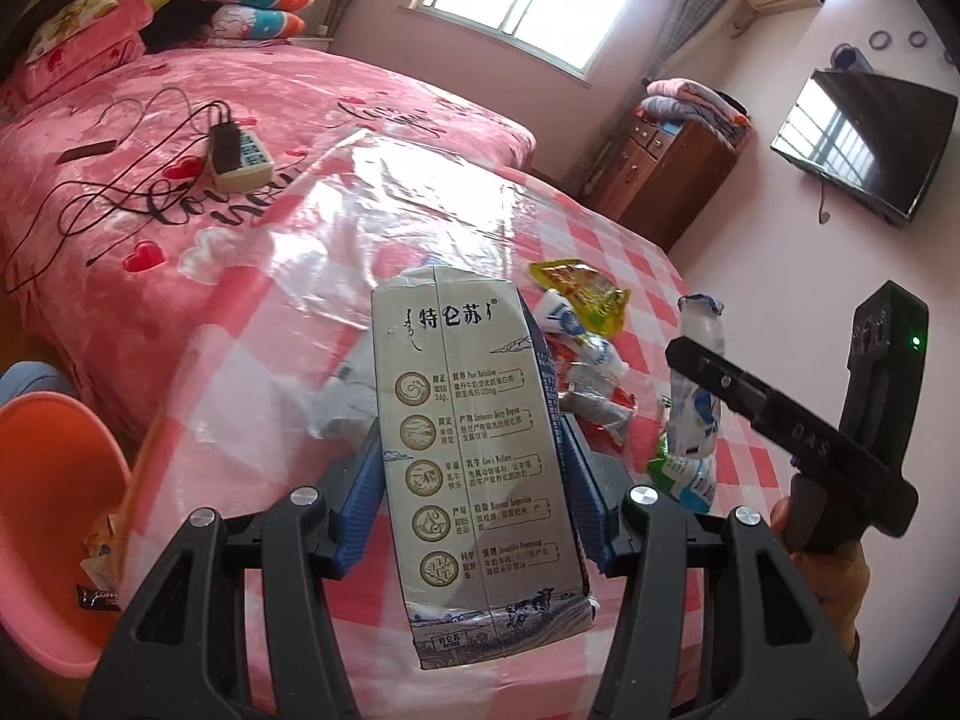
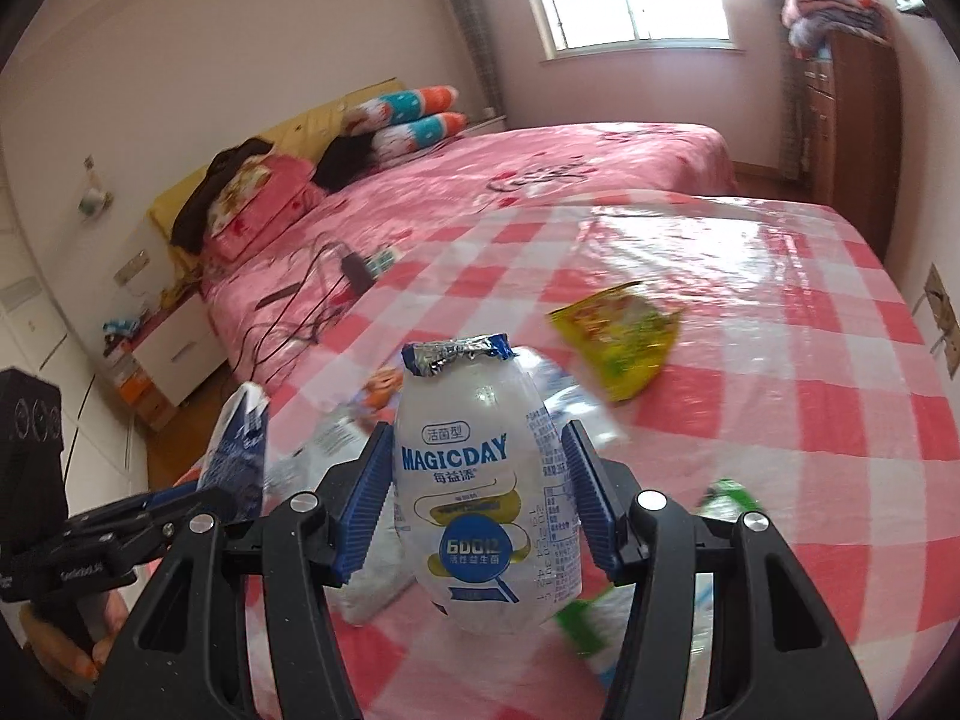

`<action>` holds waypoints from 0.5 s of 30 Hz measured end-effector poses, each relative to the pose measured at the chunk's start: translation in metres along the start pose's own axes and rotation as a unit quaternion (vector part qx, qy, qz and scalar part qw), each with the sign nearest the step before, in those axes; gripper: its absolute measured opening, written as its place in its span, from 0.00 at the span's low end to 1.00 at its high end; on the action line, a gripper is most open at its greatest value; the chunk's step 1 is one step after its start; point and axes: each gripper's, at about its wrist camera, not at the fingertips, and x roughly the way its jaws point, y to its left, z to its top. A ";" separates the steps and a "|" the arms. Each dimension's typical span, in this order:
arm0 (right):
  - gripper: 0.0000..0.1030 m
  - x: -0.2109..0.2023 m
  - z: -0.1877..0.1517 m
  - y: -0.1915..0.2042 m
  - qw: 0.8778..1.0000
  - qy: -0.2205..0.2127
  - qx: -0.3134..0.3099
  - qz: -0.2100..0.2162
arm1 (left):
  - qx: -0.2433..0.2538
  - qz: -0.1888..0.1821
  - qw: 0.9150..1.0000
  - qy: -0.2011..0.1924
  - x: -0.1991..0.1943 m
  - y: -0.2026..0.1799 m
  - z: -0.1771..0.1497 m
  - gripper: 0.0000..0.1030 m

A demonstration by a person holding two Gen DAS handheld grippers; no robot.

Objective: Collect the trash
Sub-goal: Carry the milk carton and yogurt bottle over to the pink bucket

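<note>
My left gripper point(image 1: 474, 438) is shut on a grey milk carton point(image 1: 474, 456) with Chinese print, held above the pink checked table point(image 1: 606, 240). My right gripper point(image 2: 477, 462) is shut on a white MAGICDAY yogurt bottle point(image 2: 486, 498) with a torn foil lid, lifted over the table point(image 2: 780, 420). That bottle point(image 1: 699, 384) and the right gripper point(image 1: 708, 360) show at the right of the left wrist view. The carton point(image 2: 240, 450) shows at the left of the right wrist view. A yellow snack wrapper point(image 1: 579, 291) point(image 2: 618, 336) and several crumpled wrappers point(image 1: 591, 384) lie on the table.
An orange-pink bin point(image 1: 54, 516) holding wrappers sits low at the left of the table. A bed point(image 1: 180, 138) with a power strip point(image 1: 240, 156) and cables lies behind. A wooden cabinet point(image 1: 666, 174) and a wall TV point(image 1: 864, 144) stand to the right.
</note>
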 end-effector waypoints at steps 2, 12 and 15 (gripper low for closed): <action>0.56 0.006 -0.002 0.016 1.000 0.008 -0.014 0.005 | -0.006 0.004 1.000 -0.003 -0.003 0.009 0.000 0.55; 0.56 0.030 -0.003 0.086 0.996 0.032 -0.080 0.024 | -0.040 0.032 0.998 -0.024 -0.024 0.056 0.001 0.55; 0.56 0.035 -0.002 0.106 0.994 0.035 -0.096 0.031 | -0.051 0.042 0.997 -0.031 -0.032 0.070 0.000 0.55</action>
